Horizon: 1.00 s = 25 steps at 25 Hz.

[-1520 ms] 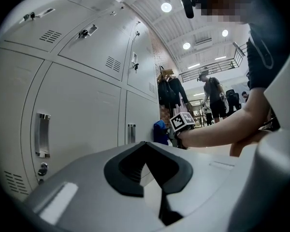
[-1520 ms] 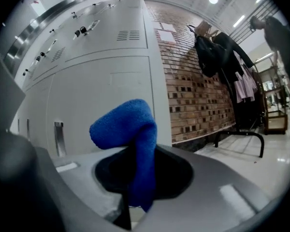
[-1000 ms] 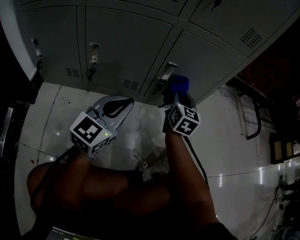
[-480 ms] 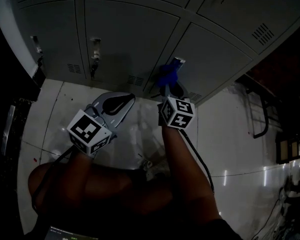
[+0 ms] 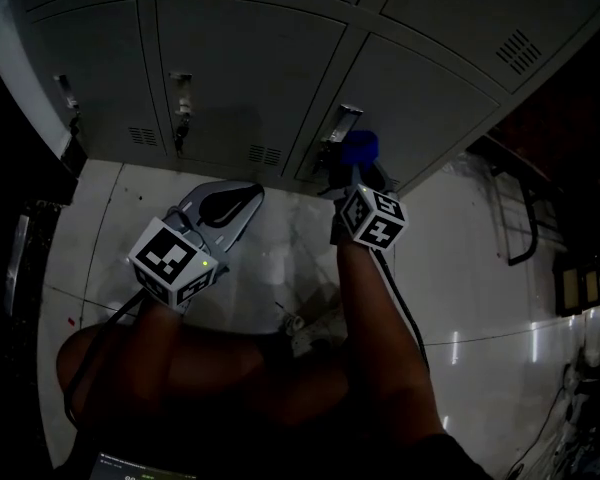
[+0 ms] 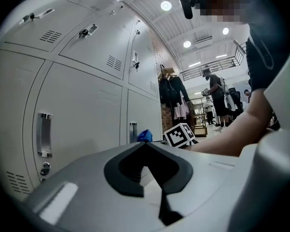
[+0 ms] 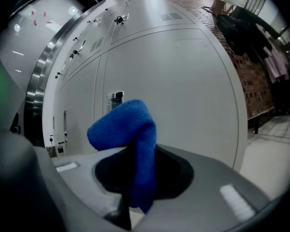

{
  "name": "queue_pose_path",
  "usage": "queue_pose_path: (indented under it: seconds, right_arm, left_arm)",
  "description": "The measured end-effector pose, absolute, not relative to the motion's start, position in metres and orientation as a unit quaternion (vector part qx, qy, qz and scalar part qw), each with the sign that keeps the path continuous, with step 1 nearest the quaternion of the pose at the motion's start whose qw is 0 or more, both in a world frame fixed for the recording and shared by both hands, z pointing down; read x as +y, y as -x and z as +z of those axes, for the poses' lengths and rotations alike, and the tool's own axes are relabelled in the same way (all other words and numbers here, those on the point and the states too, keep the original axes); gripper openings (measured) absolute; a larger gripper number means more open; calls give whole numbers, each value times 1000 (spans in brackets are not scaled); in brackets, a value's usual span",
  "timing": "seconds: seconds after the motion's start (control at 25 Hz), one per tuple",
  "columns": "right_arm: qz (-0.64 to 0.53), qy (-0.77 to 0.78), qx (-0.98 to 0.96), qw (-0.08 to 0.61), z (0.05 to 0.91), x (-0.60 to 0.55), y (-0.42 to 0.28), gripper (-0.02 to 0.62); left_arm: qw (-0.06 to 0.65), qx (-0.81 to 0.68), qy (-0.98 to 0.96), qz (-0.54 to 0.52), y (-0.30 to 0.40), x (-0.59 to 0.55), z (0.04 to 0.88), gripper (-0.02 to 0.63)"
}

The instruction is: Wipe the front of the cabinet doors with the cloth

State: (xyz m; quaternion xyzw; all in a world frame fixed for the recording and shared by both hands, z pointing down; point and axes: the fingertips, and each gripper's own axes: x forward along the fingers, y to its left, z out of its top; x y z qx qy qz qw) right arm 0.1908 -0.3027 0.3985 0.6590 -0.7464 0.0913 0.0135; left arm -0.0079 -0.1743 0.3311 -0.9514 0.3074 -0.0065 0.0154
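The grey cabinet doors (image 5: pixel 250 58) fill the top of the head view, each with a small handle and vent slots. My right gripper (image 5: pixel 356 175) is shut on the blue cloth (image 5: pixel 359 148), which it holds against the lower door beside that door's handle (image 5: pixel 342 123). In the right gripper view the cloth (image 7: pixel 130 129) folds over the shut jaws in front of the door (image 7: pixel 183 81). My left gripper (image 5: pixel 240 198) hangs shut and empty above the floor, short of the doors. The left gripper view looks over its tips (image 6: pixel 145 146) at the cloth (image 6: pixel 145 136).
A glossy white floor (image 5: pixel 280 268) runs below the cabinets. A dark metal frame (image 5: pixel 515 238) stands at the right. A dark edge (image 5: pixel 20 168) borders the cabinet's left end. People and a clothes rack (image 6: pixel 171 95) show far off in the left gripper view.
My right gripper carried the cloth up and left across the door to the handle, then back to the right. The left gripper has barely moved.
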Motion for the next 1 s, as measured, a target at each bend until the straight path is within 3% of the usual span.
queue_pose_path:
  seconds: [0.64, 1.0]
  right_arm:
    - [174, -780, -600, -40, 420, -276, -355, 69]
    - [184, -785, -590, -34, 424, -268, -346, 69]
  left_arm:
    - [18, 306, 952, -10, 6, -172, 331, 5]
    - [18, 306, 952, -9, 6, -173, 332, 5]
